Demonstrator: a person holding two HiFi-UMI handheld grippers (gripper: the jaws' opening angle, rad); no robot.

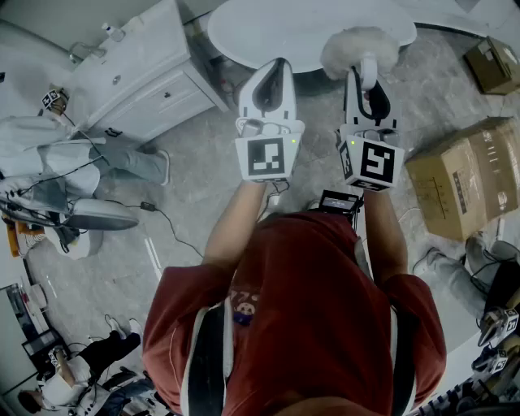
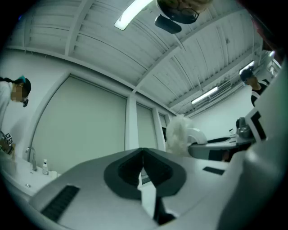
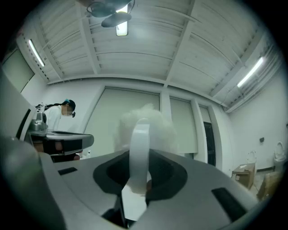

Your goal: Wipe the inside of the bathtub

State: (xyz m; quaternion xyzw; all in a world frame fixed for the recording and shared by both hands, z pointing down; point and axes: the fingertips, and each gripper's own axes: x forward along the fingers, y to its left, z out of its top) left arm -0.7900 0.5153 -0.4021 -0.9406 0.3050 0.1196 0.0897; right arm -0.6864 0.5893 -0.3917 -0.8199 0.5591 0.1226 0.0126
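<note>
left gripper (image 2: 143, 157): jaws together, empty | right gripper (image 3: 137, 173): clamped on duster (image 1: 360, 50) handle, fluffy head up | tub (image 1: 301, 28): on floor ahead, duster head before its near rim

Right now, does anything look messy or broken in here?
Nothing looks spilled or broken. It is a bit messy, though: cardboard boxes sit on the floor right of the bathtub, and a cable trails loose across the floor on the left.
</note>
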